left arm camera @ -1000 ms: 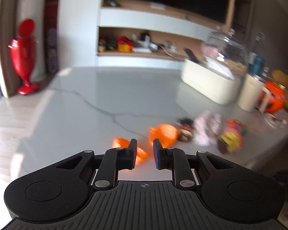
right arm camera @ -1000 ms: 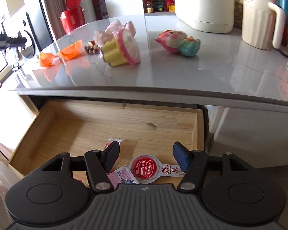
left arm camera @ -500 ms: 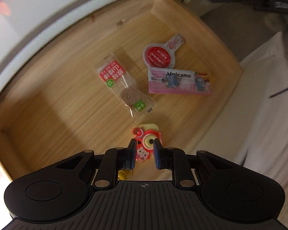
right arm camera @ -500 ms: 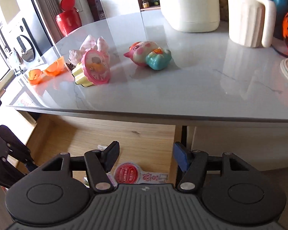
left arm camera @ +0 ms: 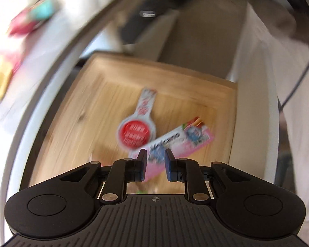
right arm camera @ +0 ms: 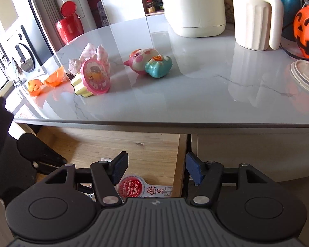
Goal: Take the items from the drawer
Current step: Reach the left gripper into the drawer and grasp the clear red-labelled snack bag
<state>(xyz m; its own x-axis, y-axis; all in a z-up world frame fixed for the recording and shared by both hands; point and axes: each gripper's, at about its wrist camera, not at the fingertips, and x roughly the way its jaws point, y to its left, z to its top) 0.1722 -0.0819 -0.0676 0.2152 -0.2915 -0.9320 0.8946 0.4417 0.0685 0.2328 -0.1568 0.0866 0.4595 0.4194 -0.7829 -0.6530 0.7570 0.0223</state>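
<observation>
Under a grey marble countertop (right arm camera: pixel 195 94), an open wooden drawer (left arm camera: pixel 76 111) with a handheld gripper over it.

Largest on the countertop are a cream lidded container (right arm camera: pixel 193 14), a cream jug (right arm camera: pixel 255 14) and an orange pumpkin bucket (right arm camera: pixel 307 35), then a pink-and-yellow cupcake toy (right arm camera: pixel 90 78) and a pink pig toy (right arm camera: pixel 148 62). Inside the drawer lie a pink Volcano packet (left arm camera: pixel 175 142) and, beside it with edges overlapping, a round red-labelled packet with a white tab (left arm camera: pixel 136 131). Left gripper (left arm camera: pixel 155 164) points steeply down over the pink packet, fingers narrowly parted with nothing gripped; whether they touch it is unclear through blur. Right gripper (right arm camera: pixel 154 168) hovers at the drawer's front, fingers spread wide and empty.
</observation>
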